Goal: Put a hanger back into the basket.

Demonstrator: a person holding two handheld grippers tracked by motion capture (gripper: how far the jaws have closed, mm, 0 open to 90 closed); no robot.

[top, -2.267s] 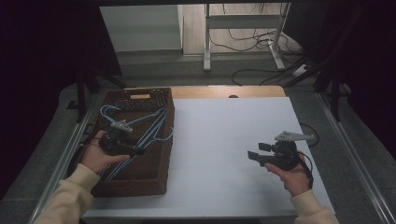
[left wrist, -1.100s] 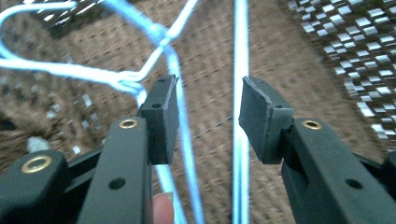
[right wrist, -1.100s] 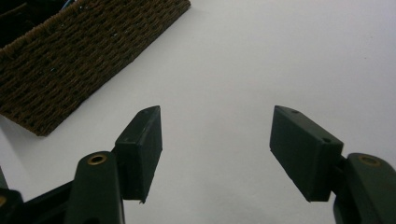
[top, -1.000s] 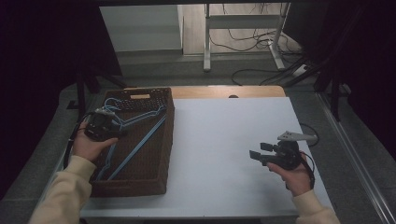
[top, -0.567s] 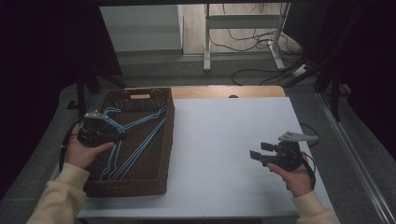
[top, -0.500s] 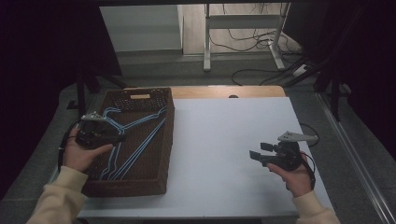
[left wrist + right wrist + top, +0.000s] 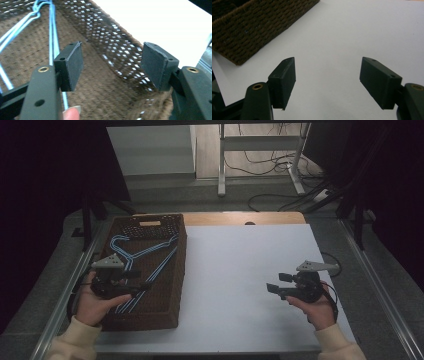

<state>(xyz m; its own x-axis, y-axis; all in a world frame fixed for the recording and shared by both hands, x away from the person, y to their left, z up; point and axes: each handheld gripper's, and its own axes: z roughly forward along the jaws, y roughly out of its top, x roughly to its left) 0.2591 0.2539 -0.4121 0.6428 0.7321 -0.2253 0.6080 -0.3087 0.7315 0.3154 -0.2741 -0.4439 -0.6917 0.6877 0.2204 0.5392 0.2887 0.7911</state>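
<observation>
A brown wicker basket (image 7: 176, 270) stands on the table's left side with several blue wire hangers (image 7: 150, 251) lying flat in it. My left gripper (image 7: 137, 281) hovers over the basket's near left part, pointing right. Its jaws have just been opening, and in the left gripper view the gripper (image 7: 111, 66) is open with nothing between the pads; the hangers (image 7: 51, 30) lie just beyond its left pad. My right gripper (image 7: 276, 282) rests over the white table (image 7: 235, 270) at the right. Its jaws have just opened a little further, so the gripper (image 7: 328, 82) stands open and holds nothing.
The basket's woven corner (image 7: 249, 27) shows at the upper left of the right gripper view. White tabletop (image 7: 342, 30) stretches between the two hands. Metal rails (image 7: 380, 290) run along the table's sides, and cables (image 7: 280, 167) lie on the floor beyond.
The left hand has drawn back toward the near end of the basket and its jaws have spread apart. The hangers now lie still in the basket. The right hand has kept its place.
</observation>
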